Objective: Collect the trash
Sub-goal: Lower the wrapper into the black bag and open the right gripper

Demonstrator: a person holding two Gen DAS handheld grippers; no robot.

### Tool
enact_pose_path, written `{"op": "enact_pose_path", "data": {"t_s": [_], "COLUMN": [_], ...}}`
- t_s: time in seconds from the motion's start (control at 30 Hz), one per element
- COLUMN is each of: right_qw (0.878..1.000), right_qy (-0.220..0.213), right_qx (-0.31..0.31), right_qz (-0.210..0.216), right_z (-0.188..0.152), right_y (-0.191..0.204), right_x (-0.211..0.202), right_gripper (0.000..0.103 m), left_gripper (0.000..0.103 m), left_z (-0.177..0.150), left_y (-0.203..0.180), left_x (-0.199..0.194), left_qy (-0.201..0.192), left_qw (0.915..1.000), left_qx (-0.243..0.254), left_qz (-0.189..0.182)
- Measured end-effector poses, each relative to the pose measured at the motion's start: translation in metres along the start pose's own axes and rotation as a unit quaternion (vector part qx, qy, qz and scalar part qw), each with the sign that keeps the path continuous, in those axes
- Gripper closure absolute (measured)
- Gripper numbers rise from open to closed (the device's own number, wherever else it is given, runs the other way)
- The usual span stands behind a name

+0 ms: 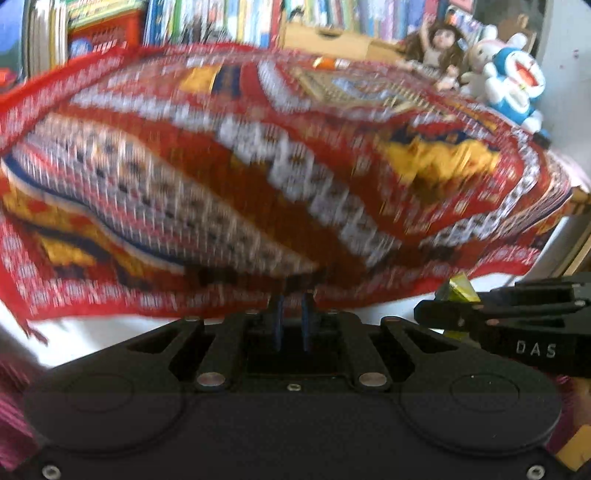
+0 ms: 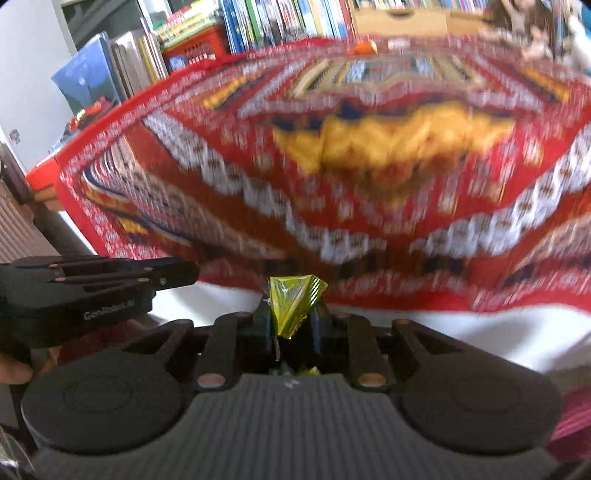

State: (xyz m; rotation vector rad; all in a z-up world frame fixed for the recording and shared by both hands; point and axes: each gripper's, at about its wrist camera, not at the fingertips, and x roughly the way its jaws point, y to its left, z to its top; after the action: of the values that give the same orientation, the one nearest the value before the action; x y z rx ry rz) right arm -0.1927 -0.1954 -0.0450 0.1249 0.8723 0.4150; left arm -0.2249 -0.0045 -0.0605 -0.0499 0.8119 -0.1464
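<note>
right gripper [image 2: 291, 325]: clenched on a crinkled yellow-green foil wrapper [image 2: 293, 297]; I pinch it low so the crumpled top sticks out past the tips and nothing dangles loose.
left gripper [image 1: 291, 321]: jaws drawn together, blue pads [image 1: 279, 323] nearly meeting, nothing between them. Reads as my spare hand, kept closed so it doesn't snag cloth.
wrapper location: in my right jaws, over the white strip in front of the cloth edge; from the left view it shows just above the right gripper's fingers.
surface: red patterned woven cloth [image 1: 258, 166] draped over the table, hem hanging over the near edge. Blurred in both views.
other trash: small orange scrap [image 2: 364, 47] at the far side of the cloth, near the row of books [image 2: 280, 22]. Probably the next pick.
not trash: doll and plush toys [image 1: 513, 81] on the far right corner; I leave them.
bin: not in view, so I can't tell where the wrapper goes.
</note>
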Motion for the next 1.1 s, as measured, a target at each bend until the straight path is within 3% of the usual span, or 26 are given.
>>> {"op": "enact_pose_path", "data": {"t_s": [0.43,0.8,0.87,1.1], "right_qw": [0.997,0.994,0.994,0.994], "right_qy": [0.072,0.097,0.097,0.096], "right_qx": [0.038,0.047,0.048,0.051], "right_qz": [0.007,0.016,0.014,0.011], "right_z": [-0.037,-0.05,-0.05,-0.048], "right_y": [-0.009,-0.003,-0.003,-0.004], "right_x": [0.047,0.057,0.057,0.056], "right_gripper": [0.077,0.073,0.056,0.045], "left_gripper": [0.093,0.092,0.09,0.087], "left_z": [-0.04,-0.05,-0.049,-0.047], "left_y": [0.007,0.004,0.004,0.003], "left_x": [0.046,0.054,0.054,0.054], "left_qy": [0.077,0.103,0.105,0.108], "left_qw": [0.9967,0.9944,0.9943,0.994], "left_qx": [-0.024,-0.02,-0.018,-0.017], "left_qz": [0.011,0.011,0.01,0.009]}}
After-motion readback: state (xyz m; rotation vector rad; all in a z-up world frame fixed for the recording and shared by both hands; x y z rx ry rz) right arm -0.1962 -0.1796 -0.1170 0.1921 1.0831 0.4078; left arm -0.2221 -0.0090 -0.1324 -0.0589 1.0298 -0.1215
